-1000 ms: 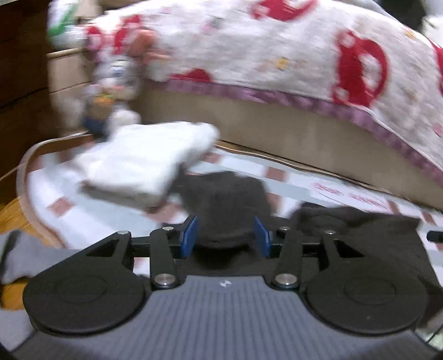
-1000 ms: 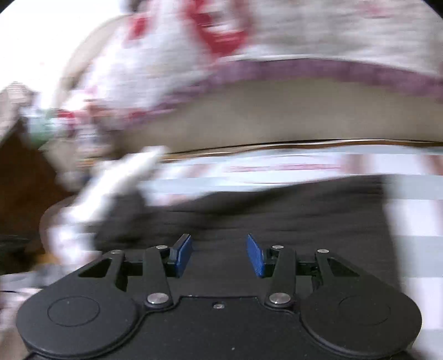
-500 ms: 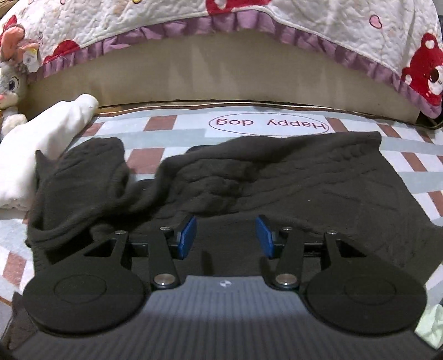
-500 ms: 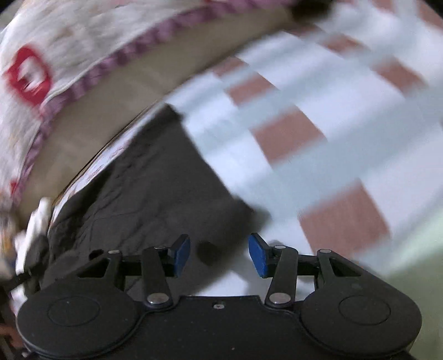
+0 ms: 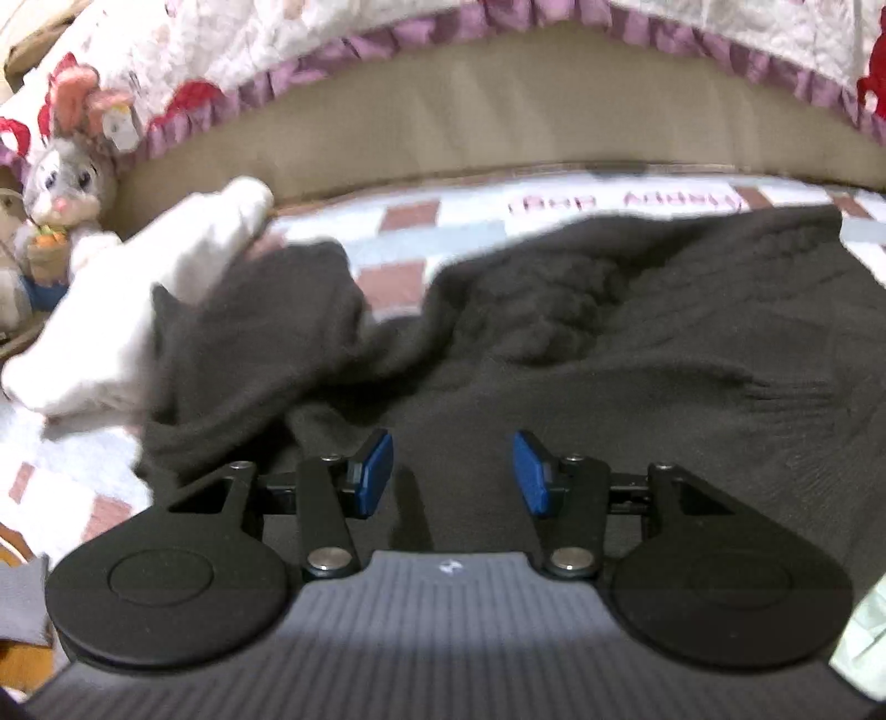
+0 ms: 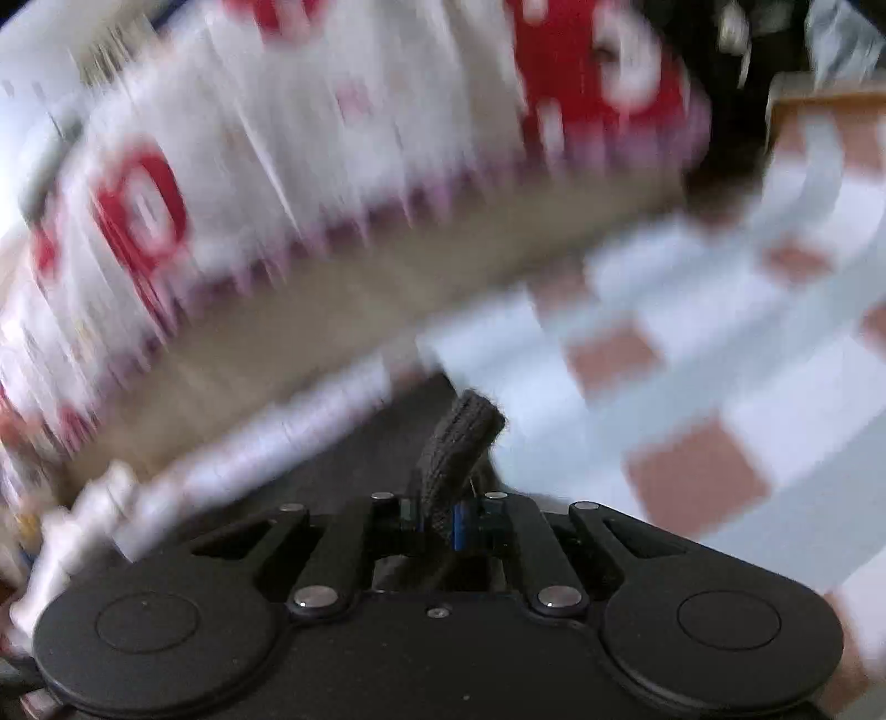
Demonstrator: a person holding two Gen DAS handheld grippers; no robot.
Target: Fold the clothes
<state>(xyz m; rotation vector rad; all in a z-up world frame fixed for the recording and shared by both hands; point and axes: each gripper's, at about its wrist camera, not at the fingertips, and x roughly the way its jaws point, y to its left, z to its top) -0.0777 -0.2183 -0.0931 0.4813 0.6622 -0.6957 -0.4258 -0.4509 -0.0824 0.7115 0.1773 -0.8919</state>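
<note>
A dark knitted sweater (image 5: 637, 343) lies spread and rumpled on a checked mat (image 5: 404, 221), its left sleeve bunched against a folded white garment (image 5: 138, 299). My left gripper (image 5: 451, 479) hovers open just above the sweater's near part, nothing between its blue pads. In the right wrist view, my right gripper (image 6: 440, 518) is shut on a corner of the dark sweater (image 6: 459, 437), which sticks up between the fingers. That view is strongly blurred by motion.
A bed with a white and red quilt (image 5: 343, 50) and a tan side (image 5: 498, 127) runs along the far edge of the mat. A plush rabbit (image 5: 61, 177) sits at the far left. A grey cloth (image 5: 22, 603) lies at the near left.
My right gripper was open over the sweater's edge and has shut on a corner of it, swinging upward. My left gripper has moved closer to the sweater and stays open.
</note>
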